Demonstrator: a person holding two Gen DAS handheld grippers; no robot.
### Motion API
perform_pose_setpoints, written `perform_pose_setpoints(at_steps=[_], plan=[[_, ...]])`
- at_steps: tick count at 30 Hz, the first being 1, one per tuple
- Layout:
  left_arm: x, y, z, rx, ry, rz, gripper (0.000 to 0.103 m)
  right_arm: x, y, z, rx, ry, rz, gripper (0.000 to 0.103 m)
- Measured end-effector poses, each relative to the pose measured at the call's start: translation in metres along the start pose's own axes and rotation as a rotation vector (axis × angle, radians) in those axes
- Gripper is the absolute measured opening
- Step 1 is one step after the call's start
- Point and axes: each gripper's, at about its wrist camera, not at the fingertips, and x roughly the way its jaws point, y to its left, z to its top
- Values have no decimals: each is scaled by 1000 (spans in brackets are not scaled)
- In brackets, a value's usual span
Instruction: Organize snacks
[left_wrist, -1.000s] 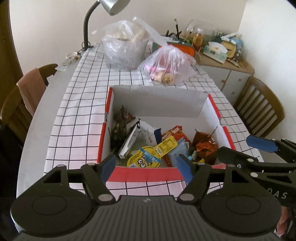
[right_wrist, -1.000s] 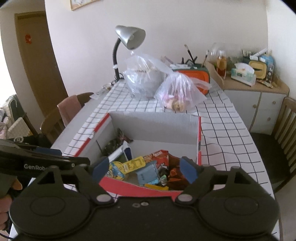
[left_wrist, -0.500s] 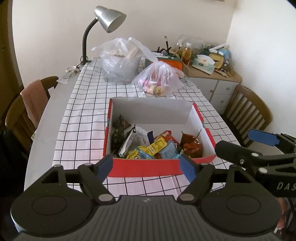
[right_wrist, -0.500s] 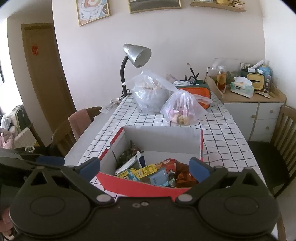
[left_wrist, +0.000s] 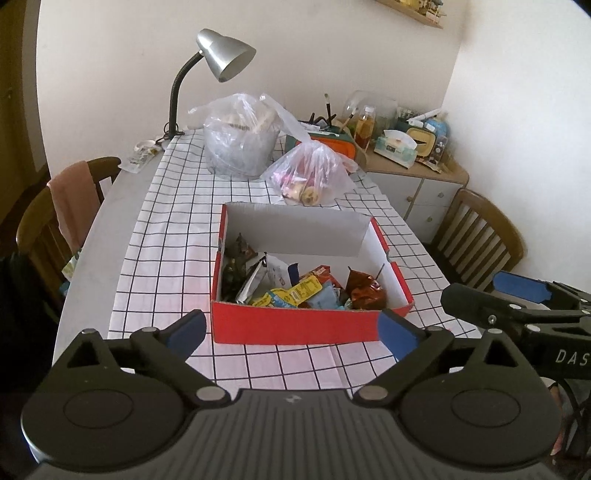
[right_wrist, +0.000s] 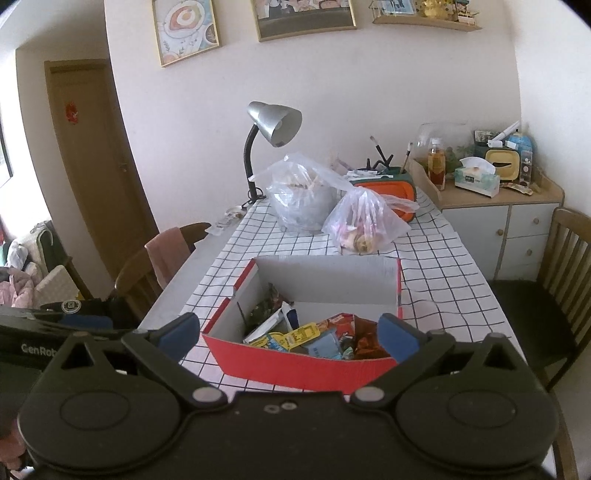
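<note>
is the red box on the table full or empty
Partly full: the red box holds a pile of snack packets at its near end; its far half shows bare floor.

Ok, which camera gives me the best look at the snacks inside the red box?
The left wrist view: it looks down into the red box, so the snack packets show across the floor from the dark wrappers at the left wall to the brown bag at the right. The right wrist view sees them lower, and the near wall hides their lower parts.

A red cardboard box (left_wrist: 310, 326) of mixed snack packets (left_wrist: 295, 291) sits on a checked tablecloth (left_wrist: 177, 236). The left gripper (left_wrist: 291, 328), jaws opening and empty, hovers near the box's front wall. Two plastic bags (left_wrist: 310, 173) lie beyond.
</note>
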Motion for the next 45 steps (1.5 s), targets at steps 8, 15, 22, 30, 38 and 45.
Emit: perform_pose_setpoints(at_steps=[8,15,22,30,38,45], plan=[[-12,0,-4,-7,-1,-7,101,-10,0,1,9,-7,-12,103],[-17,-3,-4,-6,-6,5,101,-14,-2,0,11,-6,-25,103],[-21,-5,-4,-7,-9,3,101,-16,-4,2,27,-9,-28,103],[-23,-7,-1,-12,-13,4,101,-19,-2,5,29,-12,-15,103],[-29,-8,2,-11,-24,-7,101,-20,-1,8,20,-14,-16,103],[-34,-7,5,-17,-35,-9,101,-20,3,10,17,-17,-10,103]])
